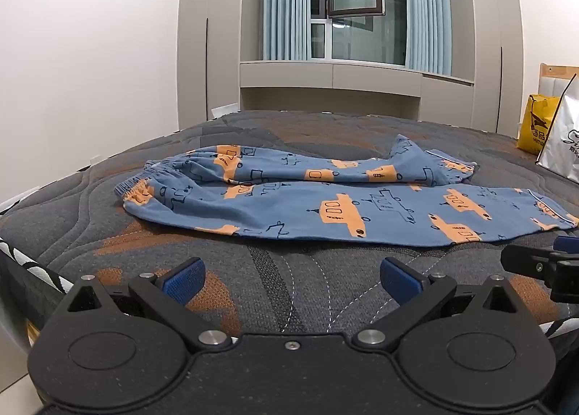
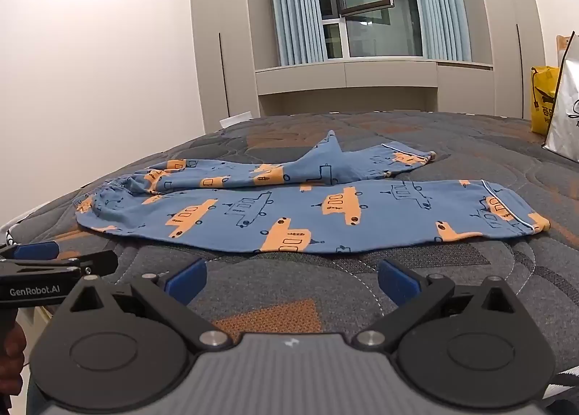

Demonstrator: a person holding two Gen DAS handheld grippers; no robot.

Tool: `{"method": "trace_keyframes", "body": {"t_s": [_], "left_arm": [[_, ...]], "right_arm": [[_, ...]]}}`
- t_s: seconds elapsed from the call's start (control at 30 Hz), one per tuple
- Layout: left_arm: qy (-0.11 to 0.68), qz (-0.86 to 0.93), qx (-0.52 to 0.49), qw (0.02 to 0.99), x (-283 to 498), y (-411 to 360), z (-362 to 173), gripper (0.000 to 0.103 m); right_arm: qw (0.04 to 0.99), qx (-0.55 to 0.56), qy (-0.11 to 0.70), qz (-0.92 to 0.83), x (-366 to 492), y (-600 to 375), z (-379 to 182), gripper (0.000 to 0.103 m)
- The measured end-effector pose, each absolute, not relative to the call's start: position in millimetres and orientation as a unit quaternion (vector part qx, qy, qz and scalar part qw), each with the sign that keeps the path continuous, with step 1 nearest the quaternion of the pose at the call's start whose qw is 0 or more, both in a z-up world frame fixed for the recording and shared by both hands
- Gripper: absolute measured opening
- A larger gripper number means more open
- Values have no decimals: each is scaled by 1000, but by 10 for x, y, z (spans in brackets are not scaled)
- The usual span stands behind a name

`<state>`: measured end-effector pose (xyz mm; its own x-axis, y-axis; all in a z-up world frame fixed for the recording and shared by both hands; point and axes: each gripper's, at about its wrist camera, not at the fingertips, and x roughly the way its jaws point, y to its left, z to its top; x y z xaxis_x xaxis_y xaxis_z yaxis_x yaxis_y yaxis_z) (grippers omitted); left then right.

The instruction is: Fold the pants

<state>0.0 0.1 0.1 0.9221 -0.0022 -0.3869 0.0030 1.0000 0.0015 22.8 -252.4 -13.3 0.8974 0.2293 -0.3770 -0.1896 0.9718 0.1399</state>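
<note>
Blue pants [image 1: 325, 205] with orange vehicle prints lie spread across a dark quilted bed [image 1: 289, 132], waistband to the left, cuffs to the right. The near leg lies flat; the far leg is rumpled with a raised fold. In the right wrist view the same pants [image 2: 307, 212] stretch across the middle. My left gripper [image 1: 291, 279] hovers open over the bedcover just short of the near leg, nothing between its blue pads. My right gripper [image 2: 291, 279] is likewise open and empty in front of the near leg. Each gripper shows at the edge of the other's view.
A yellow bag [image 1: 535, 125] and a white bag [image 1: 564, 139] stand at the bed's far right. Beyond the bed are grey wardrobes, a window with blue curtains [image 1: 286, 2] and a white wall on the left. The bed's left edge [image 1: 21, 205] drops away.
</note>
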Motion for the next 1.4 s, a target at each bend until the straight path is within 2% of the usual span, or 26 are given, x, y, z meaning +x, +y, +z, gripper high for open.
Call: {"method": "trace_keyframes", "body": {"t_s": [1.4], "left_arm": [[207, 4, 0, 978, 36, 6, -26, 102]], "right_arm": [[972, 44, 207, 99, 238, -2558, -127, 103]]}}
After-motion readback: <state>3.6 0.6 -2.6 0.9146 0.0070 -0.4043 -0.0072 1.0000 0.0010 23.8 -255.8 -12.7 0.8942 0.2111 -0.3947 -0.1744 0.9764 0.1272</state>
